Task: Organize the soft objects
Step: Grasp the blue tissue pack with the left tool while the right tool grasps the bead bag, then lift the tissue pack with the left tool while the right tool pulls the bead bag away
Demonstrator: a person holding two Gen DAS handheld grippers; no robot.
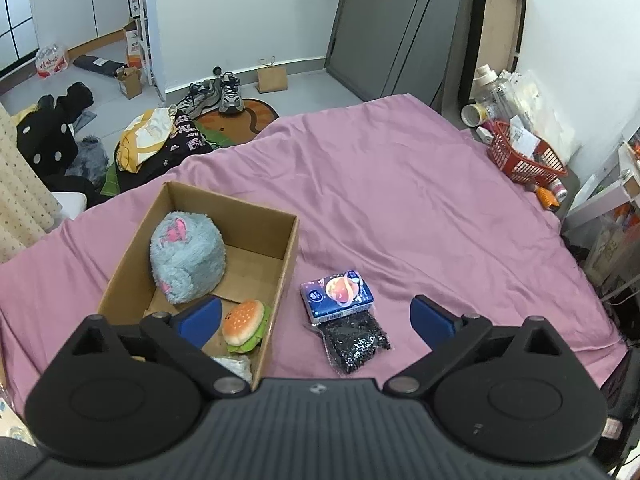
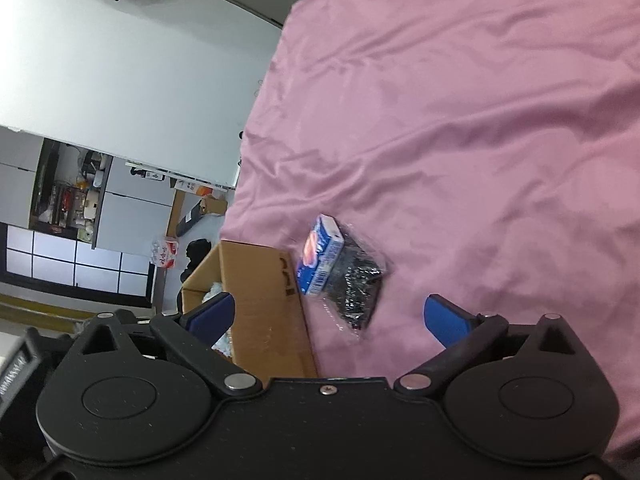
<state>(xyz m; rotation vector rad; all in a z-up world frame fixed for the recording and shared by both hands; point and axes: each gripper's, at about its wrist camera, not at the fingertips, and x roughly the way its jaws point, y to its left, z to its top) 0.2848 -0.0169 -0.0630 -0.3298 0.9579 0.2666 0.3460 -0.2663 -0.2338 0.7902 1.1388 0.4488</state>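
Tissue pack [image 1: 337,294] is lying on the pink sheet [image 1: 400,200], just right of the box [image 1: 280,276], its near edge resting on a clear bag of black bits [image 1: 354,340]. My left gripper [image 1: 316,318] is hovering above with jaws spread wide, holding nothing; the pack is sitting ahead of it and a touch right of centre, between the two blue pads. Its long axis is running roughly across my left jaws, tilted a little, so I'm judging a wrist turn may be needed to close across the short side.

My right gripper [image 2: 330,318] is also spread and empty, rolled on its side. In the right wrist view the pack [image 2: 320,258] is showing just ahead between the pads, close to the box wall [image 2: 264,308], with the bag [image 2: 358,284] under and beside it.

Both grippers are looking about equally near; I can't tell which is closer. Already inside the box: blue plush [image 1: 186,258], burger toy [image 1: 244,326], and something white at the near end, unclear. Pack is looking like the last soft thing out.

Risk, as I'm judging it: pinching the bag along with the pack.
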